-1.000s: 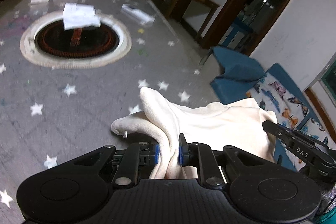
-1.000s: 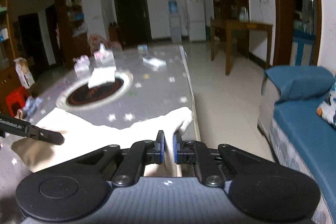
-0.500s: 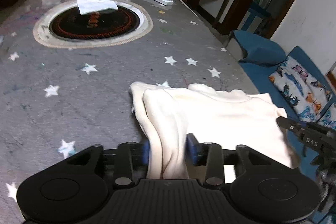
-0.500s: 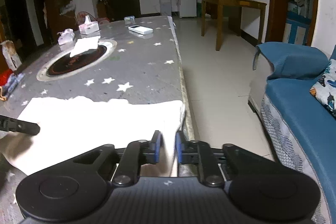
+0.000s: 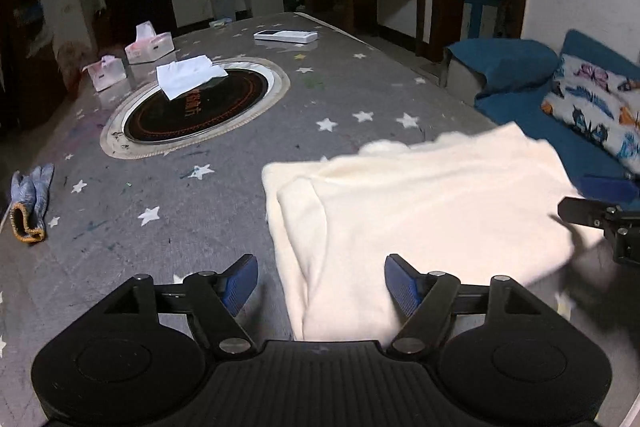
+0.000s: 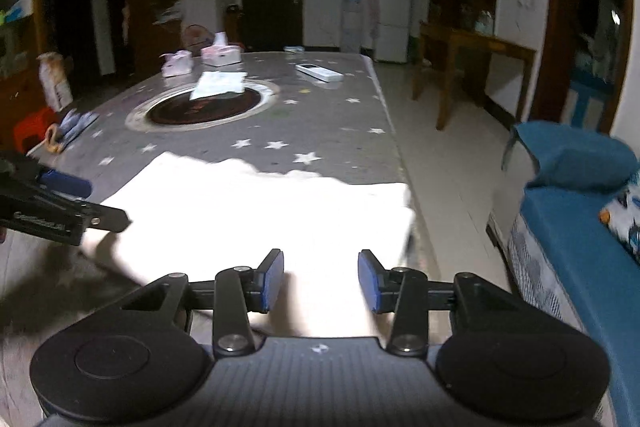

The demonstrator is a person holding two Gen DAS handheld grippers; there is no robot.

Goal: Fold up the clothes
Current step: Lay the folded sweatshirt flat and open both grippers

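A cream garment (image 5: 420,203) lies folded flat on the near end of the grey star-patterned table (image 5: 224,203); it also shows in the right wrist view (image 6: 260,211). My left gripper (image 5: 320,281) is open, its blue pads apart over the garment's near left edge. My right gripper (image 6: 320,279) is open over the garment's near right edge, by the table's right side. Each gripper shows at the edge of the other's view. The garment's nearest edge is hidden under the gripper bodies.
A round black hotplate (image 5: 196,107) with a white cloth (image 5: 188,79) sits mid-table. Two tissue boxes (image 5: 150,45), a white remote (image 5: 286,35) and blue work gloves (image 5: 30,203) lie around it. A blue sofa (image 6: 580,227) stands right of the table edge (image 6: 394,143).
Both grippers opened and let go of the garment, which now lies flat on the table. Both have drawn back slightly toward the near edge.
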